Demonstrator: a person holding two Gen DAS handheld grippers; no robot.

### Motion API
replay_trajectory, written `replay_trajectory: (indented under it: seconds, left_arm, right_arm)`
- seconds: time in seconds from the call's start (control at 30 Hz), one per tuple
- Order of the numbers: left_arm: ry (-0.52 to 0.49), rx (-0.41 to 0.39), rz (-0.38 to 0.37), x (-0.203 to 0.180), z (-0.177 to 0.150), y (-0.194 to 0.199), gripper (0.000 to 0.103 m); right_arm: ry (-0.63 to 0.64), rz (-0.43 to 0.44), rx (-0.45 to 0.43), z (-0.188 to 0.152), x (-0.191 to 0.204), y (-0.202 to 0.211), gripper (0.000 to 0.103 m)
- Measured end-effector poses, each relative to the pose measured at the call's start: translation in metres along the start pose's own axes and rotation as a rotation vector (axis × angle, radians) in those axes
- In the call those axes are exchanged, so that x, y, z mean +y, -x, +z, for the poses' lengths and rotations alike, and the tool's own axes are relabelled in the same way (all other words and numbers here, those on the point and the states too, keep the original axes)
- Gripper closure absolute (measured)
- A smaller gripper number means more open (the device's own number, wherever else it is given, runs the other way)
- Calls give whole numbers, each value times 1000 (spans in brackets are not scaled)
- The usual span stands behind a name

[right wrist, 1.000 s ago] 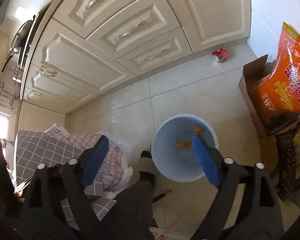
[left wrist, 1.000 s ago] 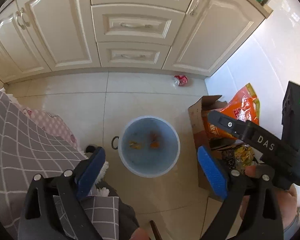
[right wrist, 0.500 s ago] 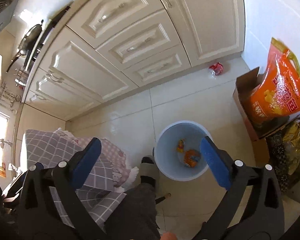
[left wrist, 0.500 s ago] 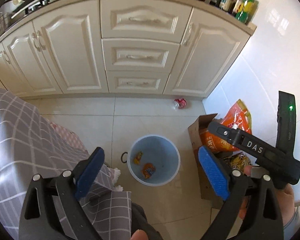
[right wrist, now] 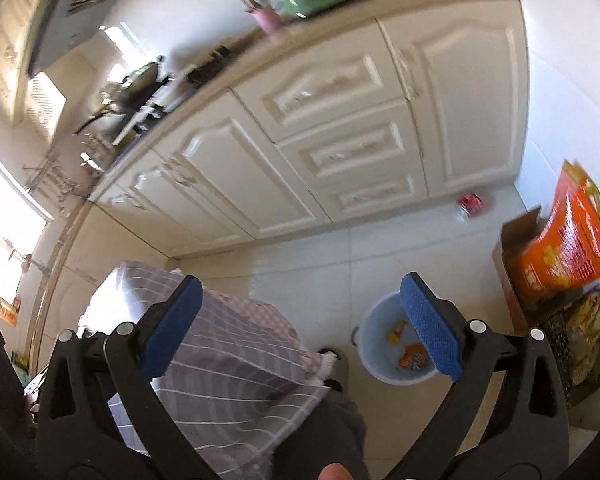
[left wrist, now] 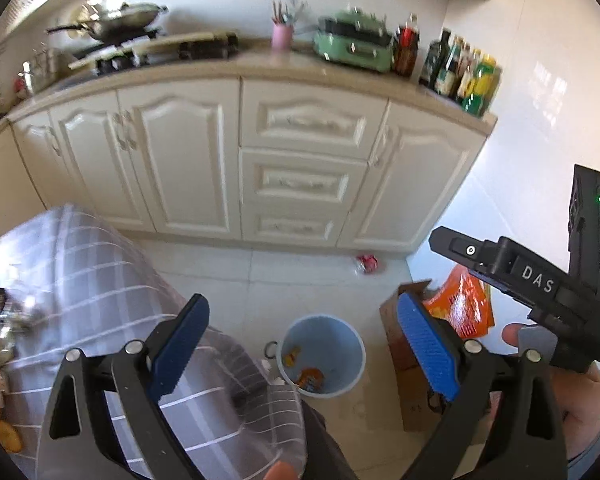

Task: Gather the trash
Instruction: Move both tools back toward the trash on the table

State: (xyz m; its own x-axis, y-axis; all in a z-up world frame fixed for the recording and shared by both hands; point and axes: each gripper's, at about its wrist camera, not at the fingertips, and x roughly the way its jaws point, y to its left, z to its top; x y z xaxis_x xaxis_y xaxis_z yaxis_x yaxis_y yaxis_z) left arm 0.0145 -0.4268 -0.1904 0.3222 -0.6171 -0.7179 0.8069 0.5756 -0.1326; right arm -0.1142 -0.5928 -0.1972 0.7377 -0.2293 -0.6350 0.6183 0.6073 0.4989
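Note:
A light blue bin [left wrist: 332, 382] [right wrist: 370, 350] stands on the tiled floor below me, with orange and yellow wrappers [left wrist: 311, 377] [right wrist: 412, 356] lying inside. A red crumpled wrapper [left wrist: 366, 263] [right wrist: 471, 202] lies on the floor by the cabinet base. My left gripper [left wrist: 300, 350] is open and empty, held high above the bin. My right gripper [right wrist: 300, 326] is open and empty too; its black body [left wrist: 540, 292] shows at the right of the left wrist view. A table with a grey checked cloth [left wrist: 100, 280] [right wrist: 228, 344] is at the left, with some scraps [left wrist: 6, 436] on its left edge.
Cream cabinets [left wrist: 300, 184] run along the far wall under a worktop with a wok, a pink cup, a green appliance and bottles [left wrist: 460, 72]. A cardboard box [left wrist: 404, 364] with an orange bag [right wrist: 560, 248] stands right of the bin. A white tiled wall closes the right side.
Both grippers have risen and tilted up away from the bin, so the worktop came into view. The bin looks smaller and lower. Both stay open and empty.

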Motion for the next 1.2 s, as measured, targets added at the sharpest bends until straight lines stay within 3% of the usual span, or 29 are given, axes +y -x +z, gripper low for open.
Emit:
replay_trajectory:
  seconds: [0.27,0.67,0.8,0.93,1.03,1.2]
  left_arm:
    - [37,-123,79,45,-5,82,10]
    - [109,-239,266,139,-46,179,9]
    - [120,-243,341,169,-69,196,8]
    - [167,-229,368,201,-94,203,8]
    - [194,-198,400,224,-114,198,8]
    - [150,-143,467,246,-128,180,7]
  right_arm:
    - [130,108,-40,-12,86,32,6]
    - [305,245,-16,-48,189,38,6]
    - [366,264,21,-68,222,30,6]
    - [407,276,63,-87,241,16,6]
    - [422,282,99,-101,252,2,6]
    - [438,274,163,-117,266,-24,6]
